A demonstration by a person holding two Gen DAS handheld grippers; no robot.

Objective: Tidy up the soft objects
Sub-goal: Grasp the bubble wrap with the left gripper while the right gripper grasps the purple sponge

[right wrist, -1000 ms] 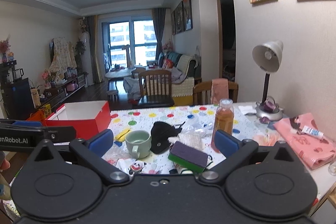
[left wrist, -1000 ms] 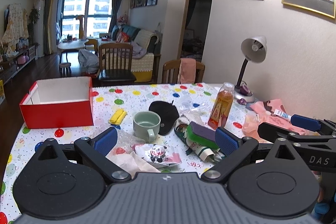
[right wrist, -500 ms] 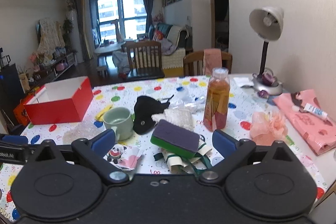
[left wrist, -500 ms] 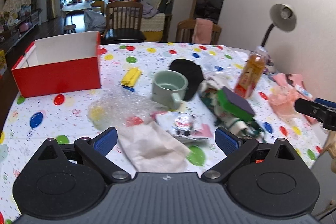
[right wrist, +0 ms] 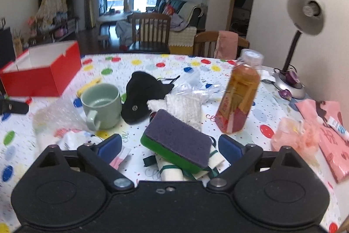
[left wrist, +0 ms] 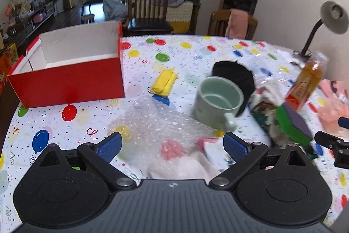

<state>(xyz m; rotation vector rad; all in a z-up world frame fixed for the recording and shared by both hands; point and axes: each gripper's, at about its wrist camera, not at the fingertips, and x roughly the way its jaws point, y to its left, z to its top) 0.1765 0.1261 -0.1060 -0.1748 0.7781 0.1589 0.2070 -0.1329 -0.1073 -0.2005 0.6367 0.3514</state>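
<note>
At the near edge of the tabletop [right wrist: 250,121], the sponge [right wrist: 177,141] with a purple top and green base lies on a folded white-and-green cloth [right wrist: 172,171], directly between the spread fingers of the right hand-held gripper [right wrist: 169,143]. Its long axis runs diagonally, from the far left toward the near right, so it lies skewed across the jaw gap. The jaws stand released and hold nothing. A white knitted cloth [right wrist: 185,108] lies just beyond the sponge, touching a black fabric piece [right wrist: 141,99].

The left hand-held gripper [left wrist: 173,144] is likewise released and empty. It hovers over a sheet of bubble wrap [left wrist: 157,123] and a white cloth [left wrist: 181,167] near the same edge. A folded yellow cloth [left wrist: 163,81] lies farther toward the middle.

The red box [left wrist: 65,82], open and white inside, stands toward the far left corner, nearer the left hand. It is probably the destination.

Hard items stand among the soft ones: a green mug [right wrist: 101,105] and a bottle [right wrist: 240,95] of amber liquid, upright just right of the knitted cloth.

Judgement: the right hand is nearer the sponge; a wrist turn would square the jaws to its narrow sides.
</note>
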